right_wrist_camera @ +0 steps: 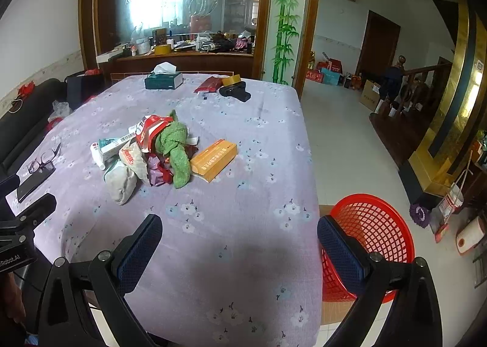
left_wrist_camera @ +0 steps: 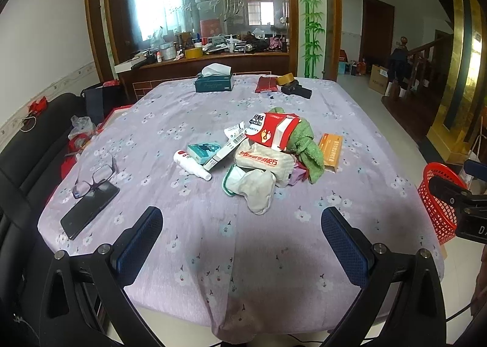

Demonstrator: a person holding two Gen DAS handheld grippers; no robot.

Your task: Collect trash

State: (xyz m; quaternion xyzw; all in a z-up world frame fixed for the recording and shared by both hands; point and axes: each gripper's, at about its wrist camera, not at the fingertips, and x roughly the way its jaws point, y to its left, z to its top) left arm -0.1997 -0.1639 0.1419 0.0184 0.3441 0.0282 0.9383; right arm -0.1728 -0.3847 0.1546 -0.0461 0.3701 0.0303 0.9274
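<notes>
Left tongs (left_wrist_camera: 242, 232): I see them released, blue mesh pads.
Right tongs (right_wrist_camera: 239, 239): released too.
Pouch (left_wrist_camera: 268, 130): red, footprint logo.
Basket (right_wrist_camera: 373, 225): red plastic lattice.
Counter (right_wrist_camera: 243, 182): floral lilac cloth.

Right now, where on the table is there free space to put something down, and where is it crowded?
Free: the near strip of tablecloth between both open grippers and the trash pile, and the band between the pile and the tissue box. The right edge past the orange box is bare too. Crowded: the pile itself, and the left edge with glasses and phone.
</notes>
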